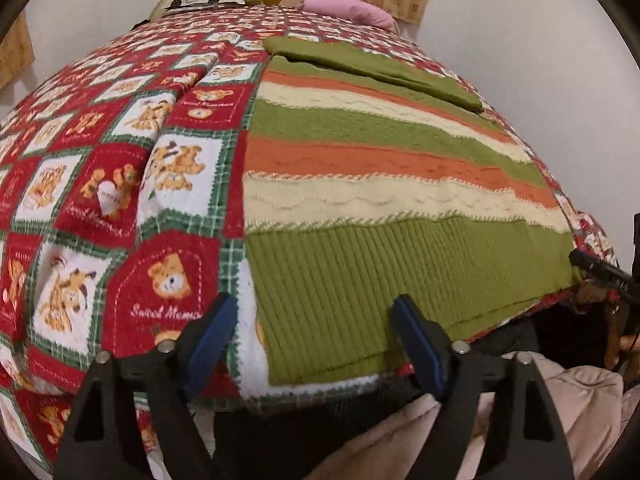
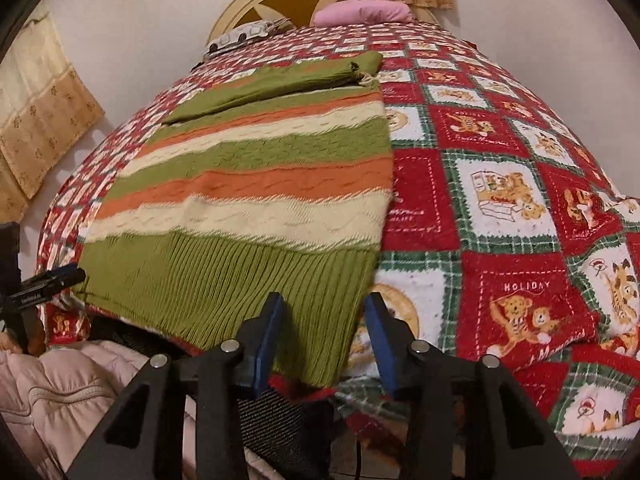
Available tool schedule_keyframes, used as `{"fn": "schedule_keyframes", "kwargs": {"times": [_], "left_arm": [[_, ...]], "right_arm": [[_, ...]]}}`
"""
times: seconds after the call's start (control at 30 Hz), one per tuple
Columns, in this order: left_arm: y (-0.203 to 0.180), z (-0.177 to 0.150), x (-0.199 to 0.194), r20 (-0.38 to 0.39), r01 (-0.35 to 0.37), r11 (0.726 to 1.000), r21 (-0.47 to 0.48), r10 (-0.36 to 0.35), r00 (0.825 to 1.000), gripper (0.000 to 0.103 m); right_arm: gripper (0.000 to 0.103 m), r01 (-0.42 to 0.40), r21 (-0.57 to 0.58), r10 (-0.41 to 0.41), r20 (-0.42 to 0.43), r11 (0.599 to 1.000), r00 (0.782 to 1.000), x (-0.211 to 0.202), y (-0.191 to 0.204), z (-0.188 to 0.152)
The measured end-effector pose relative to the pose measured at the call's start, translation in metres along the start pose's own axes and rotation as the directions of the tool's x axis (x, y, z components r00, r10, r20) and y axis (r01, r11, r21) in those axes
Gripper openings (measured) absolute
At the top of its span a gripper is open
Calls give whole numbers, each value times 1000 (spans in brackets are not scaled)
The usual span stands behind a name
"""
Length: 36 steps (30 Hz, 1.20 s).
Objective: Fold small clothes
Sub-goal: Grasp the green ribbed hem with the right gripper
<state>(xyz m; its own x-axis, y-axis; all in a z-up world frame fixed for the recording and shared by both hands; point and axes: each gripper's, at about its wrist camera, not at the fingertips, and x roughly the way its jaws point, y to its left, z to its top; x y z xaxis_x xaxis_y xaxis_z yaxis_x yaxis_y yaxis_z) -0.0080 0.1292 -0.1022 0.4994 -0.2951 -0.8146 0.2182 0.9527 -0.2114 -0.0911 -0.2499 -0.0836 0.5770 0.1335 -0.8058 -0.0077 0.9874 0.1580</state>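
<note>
Garment: a striped knit sweater (image 1: 384, 184) in green, orange and cream lies flat on the bed, its ribbed green hem (image 1: 392, 272) towards the near edge and one green sleeve (image 1: 372, 68) already laid across the top
Bed cover: a red, green and white teddy-bear blanket (image 1: 120, 184) lies under the sweater and shows on both sides of it
Left gripper: the left gripper (image 1: 310, 334) hangs over the near left hem corner, its fingers (image 1: 218, 320) apart, one over the blanket and one over the ribbing; nothing is pinched yet
Right gripper: the right gripper (image 2: 324, 330) sits at the near right hem corner, its fingers (image 2: 272, 320) apart but closer together than the left pair, with the ribbed edge lying between them; the pads do not appear to press on it
Step in hand: judged from this, taking hold of both hem corners so as to fold the bottom up towards the sleeve
How to do it well: each gripper should bite into the ribbing only, both knit layers and none of the blanket beneath
Symmetry: the two grips should sit equally far in from the side edges, so the fold line runs straight along a stripe
Risk: the hem hangs slightly past the bed edge, so a shallow pinch may slip off the thick rib
Far end: a pink pillow (image 2: 362, 14) and the headboard (image 2: 280, 0) lie well apart from the sweater
</note>
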Motion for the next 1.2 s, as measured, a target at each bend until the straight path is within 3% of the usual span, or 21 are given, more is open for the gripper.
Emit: {"fn": "schedule_keyframes", "kwargs": {"times": [0.13, 0.23, 0.3, 0.4, 0.43, 0.5, 0.53, 0.63, 0.73, 0.87, 0.97, 1.07, 1.13, 1.2], "left_arm": [[3, 0, -2, -7, 4, 1000, -25, -4, 1000, 57], [4, -1, -3, -17, 27, 999, -40, -27, 999, 58], [1, 0, -2, -19, 33, 999, -35, -34, 999, 66], [-4, 0, -1, -19, 10, 1000, -12, -10, 1000, 67], [-5, 0, -1, -18, 3, 1000, -8, -3, 1000, 64], [-5, 0, -2, -13, -7, 1000, -12, 7, 1000, 42], [-3, 0, -2, -15, -13, 1000, -19, 13, 1000, 23], [1, 2, -3, -26, 1, 999, -43, -3, 1000, 18], [-1, 10, -10, -18, 13, 999, -39, -13, 1000, 8], [0, 38, -23, 22, 97, 994, -59, -96, 995, 8], [-5, 65, -21, 48, 88, 996, -19, -87, 995, 8], [-4, 93, -13, 61, 108, 994, -3, -107, 992, 8], [-5, 111, -11, 80, 51, 998, 21, -53, 995, 8], [2, 124, -15, 102, 45, 999, 23, -47, 994, 8]], "right_arm": [[42, -15, -11, 15, -19, 1000, 1000, 1, 6, -2], [42, 2, -42, -3, -31, 999, 1000, 2, 11, -3], [42, -4, -38, 3, -30, 999, 1000, 3, 11, -3], [41, -1, -57, -1, -35, 998, 999, 3, 13, -4], [34, 5, -72, -8, -37, 997, 999, 3, 14, -5], [24, 16, -91, -21, -47, 996, 999, 4, 15, -5], [17, 2, -84, -7, -56, 996, 998, 3, 14, -4], [13, -48, -28, 46, -73, 998, 996, 1, 7, -1], [12, -132, 35, 134, -60, 991, 989, -7, 0, 7], [10, -272, 90, 272, 13, 958, 962, -24, -4, 35], [9, -336, 114, 329, 79, 935, 941, -29, -4, 65], [5, -315, 106, 302, 121, 943, 946, -20, -1, 97], [5, -307, 120, 292, 133, 944, 947, -8, -5, 117], [5, -290, 139, 271, 140, 947, 952, 5, -8, 134]]}}
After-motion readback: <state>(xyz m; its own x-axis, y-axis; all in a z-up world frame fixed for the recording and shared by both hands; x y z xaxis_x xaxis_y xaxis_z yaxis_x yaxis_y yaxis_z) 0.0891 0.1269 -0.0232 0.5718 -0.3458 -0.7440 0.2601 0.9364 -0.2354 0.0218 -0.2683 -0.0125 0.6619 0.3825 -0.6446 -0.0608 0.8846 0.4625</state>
